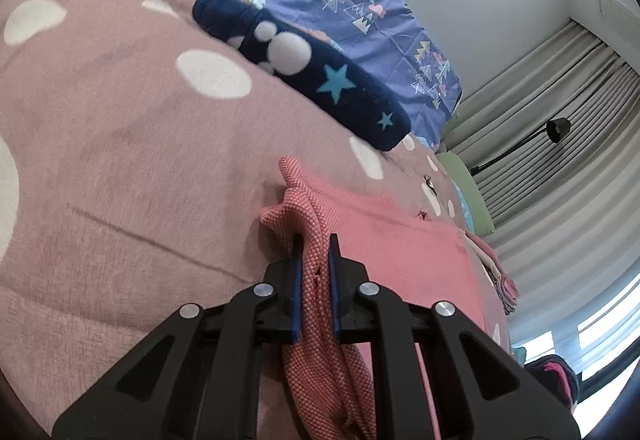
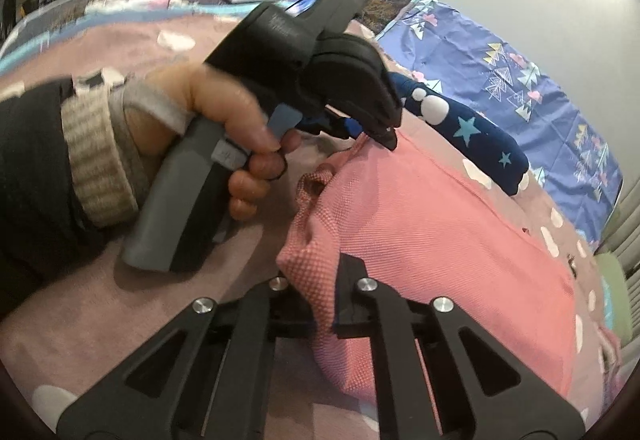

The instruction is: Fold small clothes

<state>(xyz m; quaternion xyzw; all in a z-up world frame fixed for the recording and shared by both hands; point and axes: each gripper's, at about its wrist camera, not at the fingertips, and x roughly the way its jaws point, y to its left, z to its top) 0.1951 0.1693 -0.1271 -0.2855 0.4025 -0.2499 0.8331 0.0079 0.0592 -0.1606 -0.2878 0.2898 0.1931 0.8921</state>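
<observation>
Pinched pink waffle-knit garment (image 1: 320,304) sits between left gripper (image 1: 316,252) pads, on dotted mauve bedspread (image 1: 120,159). Right gripper (image 2: 320,280) is clamped on its edge. Only right view shows hand (image 2: 224,127); navy star sock (image 1: 320,79) beyond.

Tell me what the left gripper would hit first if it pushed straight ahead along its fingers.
Beyond the pink garment it clamps, the left gripper would probably first meet the dotted pink bedcover, with the navy star-print garment further along; depth is unclear.
</observation>
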